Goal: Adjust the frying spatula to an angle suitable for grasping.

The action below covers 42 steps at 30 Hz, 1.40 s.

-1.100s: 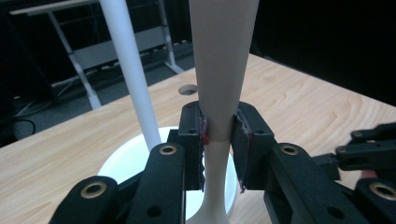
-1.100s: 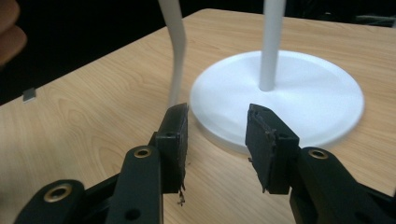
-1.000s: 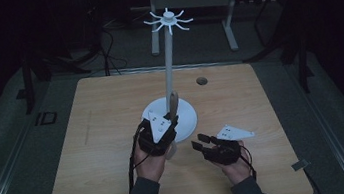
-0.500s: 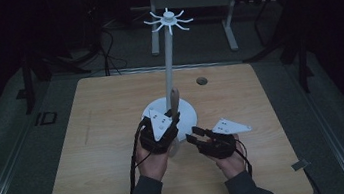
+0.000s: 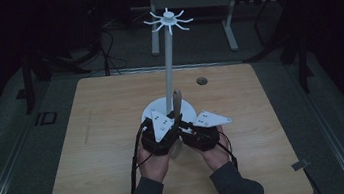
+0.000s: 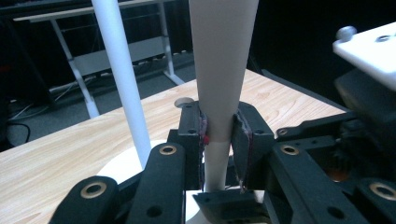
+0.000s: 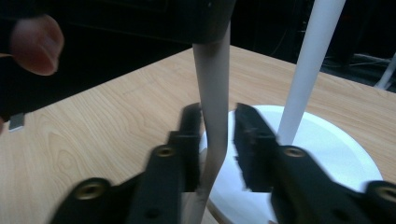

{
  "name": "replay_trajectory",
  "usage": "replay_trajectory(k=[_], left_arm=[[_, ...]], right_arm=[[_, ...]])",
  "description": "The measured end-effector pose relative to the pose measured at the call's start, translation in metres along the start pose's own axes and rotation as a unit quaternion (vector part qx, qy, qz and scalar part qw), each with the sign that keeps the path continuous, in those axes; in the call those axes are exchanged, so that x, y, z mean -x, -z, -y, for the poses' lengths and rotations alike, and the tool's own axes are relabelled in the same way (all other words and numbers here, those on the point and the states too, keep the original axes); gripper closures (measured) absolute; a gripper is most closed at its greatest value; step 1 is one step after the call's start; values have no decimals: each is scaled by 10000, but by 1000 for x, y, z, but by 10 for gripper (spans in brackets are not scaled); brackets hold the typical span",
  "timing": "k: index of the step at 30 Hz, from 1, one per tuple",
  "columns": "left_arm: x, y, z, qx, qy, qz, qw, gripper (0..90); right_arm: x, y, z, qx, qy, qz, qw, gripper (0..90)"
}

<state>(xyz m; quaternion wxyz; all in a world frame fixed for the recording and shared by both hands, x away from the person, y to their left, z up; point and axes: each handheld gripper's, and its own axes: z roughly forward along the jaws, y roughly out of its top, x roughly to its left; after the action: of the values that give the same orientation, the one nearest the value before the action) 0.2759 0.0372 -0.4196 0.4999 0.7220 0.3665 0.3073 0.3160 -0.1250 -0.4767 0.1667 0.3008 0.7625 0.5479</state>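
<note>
Left gripper (image 5: pixel 176 124) jaws clamp the beige strip (image 5: pixel 177 102) upright over the stand base (image 5: pixel 150 114) near the pole (image 5: pixel 170 67), while right gripper (image 7: pixel 218 126) jaws, just closing, straddle it lower for a probable handover, contact unclear.

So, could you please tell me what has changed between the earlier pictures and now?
The right gripper moved left across the table to the left gripper, and its jaws have just been closing around the slim beige tapered strip. The left gripper stayed clamped on the strip beside the white stand with the round base.
</note>
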Motion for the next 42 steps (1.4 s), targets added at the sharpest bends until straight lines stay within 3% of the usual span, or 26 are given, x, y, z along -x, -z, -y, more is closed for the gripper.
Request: replay_trajectory(k=[6,12,15,23,25,35,42], left_arm=[[0,1,1,98,-126,130,9998,746],[-6,3,0,213,-38,446,9988,741],[-7,2,0,212,-29,506,9985,739],[-2,3,-1,231,-36,272,9994,749],[-2,2,-1,212,-24,188,9996,749],[-7,4,-5,290,125,-55,9995,750],[-4,5,-15,395,28,-210,9990,750]], right_arm=[[-4,0,0,11,206,-71,9998,803],[-3,5,-2,107,330,-112,9993,806],[-3,6,-1,113,319,-163,9993,806],[-1,7,-1,136,276,-203,9993,793],[-1,8,-1,122,246,-209,9994,724],[4,18,5,84,211,-167,9996,623],[14,29,17,22,101,-25,9999,581]])
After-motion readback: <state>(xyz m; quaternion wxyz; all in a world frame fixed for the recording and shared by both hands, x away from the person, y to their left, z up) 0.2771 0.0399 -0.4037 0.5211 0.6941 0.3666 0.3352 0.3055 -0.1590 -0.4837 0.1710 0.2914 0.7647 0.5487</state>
